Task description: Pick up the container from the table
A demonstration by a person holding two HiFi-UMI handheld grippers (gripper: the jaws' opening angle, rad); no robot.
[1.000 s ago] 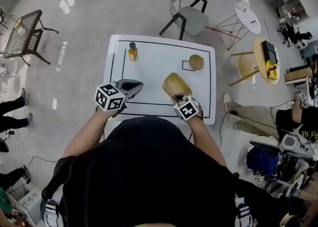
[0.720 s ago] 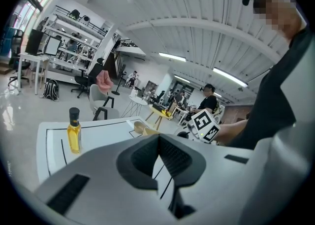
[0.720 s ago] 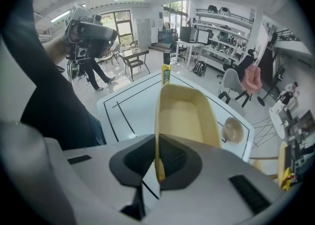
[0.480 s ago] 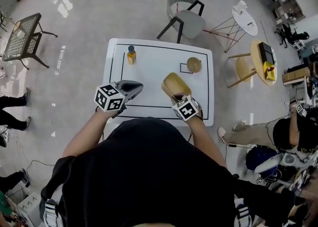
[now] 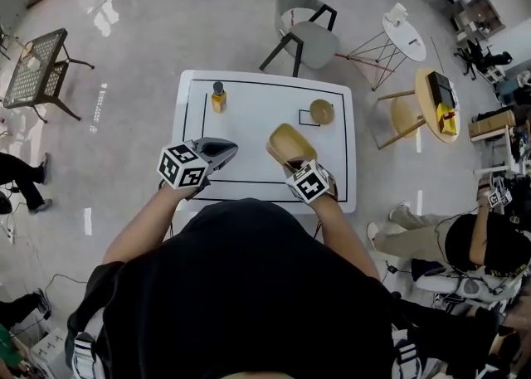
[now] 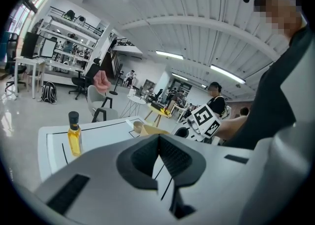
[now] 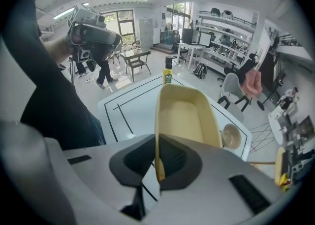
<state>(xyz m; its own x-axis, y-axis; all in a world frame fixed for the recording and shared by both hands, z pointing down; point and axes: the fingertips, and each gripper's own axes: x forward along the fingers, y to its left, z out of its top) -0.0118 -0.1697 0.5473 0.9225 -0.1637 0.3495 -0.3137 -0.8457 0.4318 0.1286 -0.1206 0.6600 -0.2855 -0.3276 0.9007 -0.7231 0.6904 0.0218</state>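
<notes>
Between the pads of the right hand-held gripper, the near end wall of the pale yellow, oblong plastic container is pinched, one pad inside the rim and one outside. The container's long axis runs straight ahead of this hand-held gripper, and its far end seems tipped clear of the white table with black lines. Any further lift therefore falls to the right hand. Off to its left, well apart from the container, the left hand-held gripper hangs with jaws together on nothing. Farther ahead and to the right sits a small round wooden bowl. Ahead and left stands a black-capped bottle of yellow liquid. Its label is too small to read. No other writing shows.
</notes>
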